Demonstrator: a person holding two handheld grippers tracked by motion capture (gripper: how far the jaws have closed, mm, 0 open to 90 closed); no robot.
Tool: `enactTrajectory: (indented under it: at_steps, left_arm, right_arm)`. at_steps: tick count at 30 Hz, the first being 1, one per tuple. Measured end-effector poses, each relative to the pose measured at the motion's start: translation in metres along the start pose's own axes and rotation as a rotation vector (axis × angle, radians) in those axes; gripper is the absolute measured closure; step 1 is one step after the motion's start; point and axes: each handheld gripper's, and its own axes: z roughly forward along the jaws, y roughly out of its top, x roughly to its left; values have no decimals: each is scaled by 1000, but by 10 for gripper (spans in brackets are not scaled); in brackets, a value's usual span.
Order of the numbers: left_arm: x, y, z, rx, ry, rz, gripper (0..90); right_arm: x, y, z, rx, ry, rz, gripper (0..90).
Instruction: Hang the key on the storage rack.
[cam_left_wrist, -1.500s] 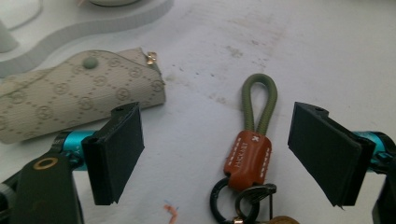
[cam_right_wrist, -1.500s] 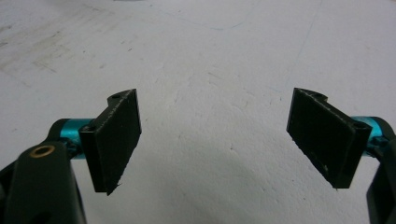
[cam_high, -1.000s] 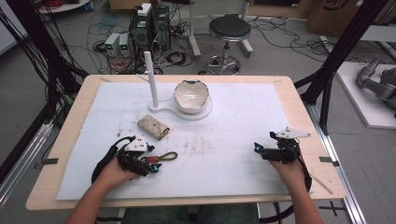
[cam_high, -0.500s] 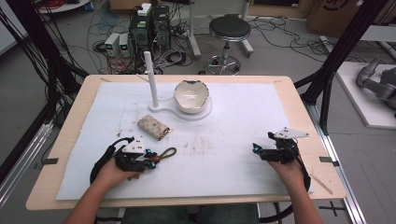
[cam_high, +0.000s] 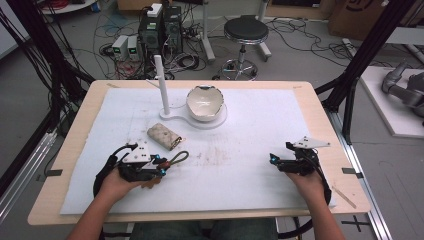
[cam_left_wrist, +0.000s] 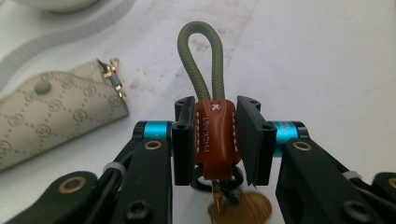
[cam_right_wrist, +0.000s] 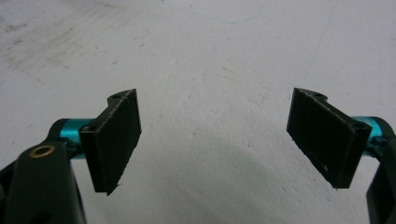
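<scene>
Your left gripper (cam_left_wrist: 215, 140) is clamped on the brown leather tab (cam_left_wrist: 215, 140) of the key strap, stamped "HICKABY" as far as it reads, near the worktop's front-left corner beside the monogrammed pouch (cam_high: 163, 136). Your right gripper (cam_right_wrist: 224, 140) gapes wide.

L gripper (cam_left_wrist: 215, 140) now clamped on keychain (cam_left_wrist: 214, 135)

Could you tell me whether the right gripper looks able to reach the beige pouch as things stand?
Probably yes: the right gripper is open and holds nothing, and bare white mat lies between it and the beige pouch, though that pouch lies nearer the left gripper.
</scene>
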Motion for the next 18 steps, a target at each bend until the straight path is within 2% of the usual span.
enactTrajectory:
  at_steps: [2, 6, 8, 9, 14, 18]
  left_arm:
    - [0, 3, -3, -7, 4, 9, 684]
    - [2, 16, -17, -75, 39, 1, 684]
    - [3, 18, -20, -87, 44, -1, 684]
    - [5, 24, -25, -111, 73, -14, 684]
    - [10, 37, -39, -144, 128, -5, 684]
    - [19, 48, -52, -182, 185, -20, 683]
  right_arm:
    - [0, 0, 0, 1, 0, -1, 180]
    - [1, 1, -1, -3, -6, -1, 180]
    - [1, 1, -1, -5, -8, -4, 179]
    - [1, 1, -1, -6, -8, -5, 179]
    - [0, 3, -2, -13, -12, 0, 179]
    - [-1, 3, -2, -18, -16, -1, 179]
